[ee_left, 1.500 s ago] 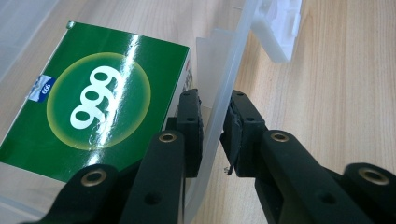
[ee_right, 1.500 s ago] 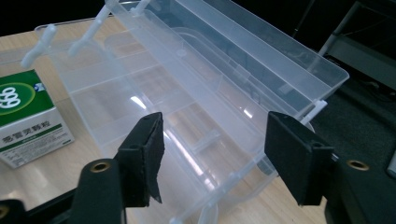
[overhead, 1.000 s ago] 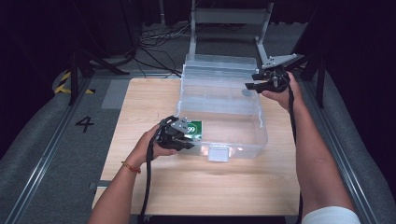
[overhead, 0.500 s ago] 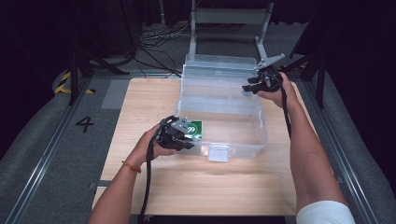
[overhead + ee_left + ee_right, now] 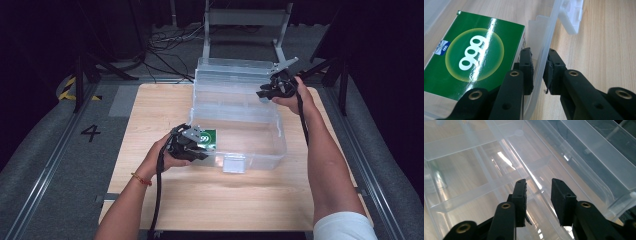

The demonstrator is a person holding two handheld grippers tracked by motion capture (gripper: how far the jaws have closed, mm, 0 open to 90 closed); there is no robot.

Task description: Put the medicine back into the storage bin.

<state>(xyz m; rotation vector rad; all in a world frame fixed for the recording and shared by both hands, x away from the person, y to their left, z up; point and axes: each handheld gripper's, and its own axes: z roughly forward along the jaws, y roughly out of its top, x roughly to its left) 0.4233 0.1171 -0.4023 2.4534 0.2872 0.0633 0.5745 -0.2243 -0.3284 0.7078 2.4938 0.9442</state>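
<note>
Clear plastic storage box (image 5: pixel 240 125), lid open, on wooden bench (image 5: pixel 150 115).
Left tool (image 5: pixel 537 72) pinches the box's front wall beside green carton (image 5: pixel 471 52); right tool (image 5: pixel 537 195) gapes, apparently empty, above rear rim.

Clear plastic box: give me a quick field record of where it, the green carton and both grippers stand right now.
box: clear plastic box on the wooden table, lid open at the far side
contents: green carton lying flat in the near-left corner, against the front wall
left gripper: left gripper straddling the box's front wall, one jaw inside beside the carton, one outside
right gripper: right gripper open, at the box's far right, over the edge where lid meets box, holding nothing
latch: white clip on the front wall, free
</note>
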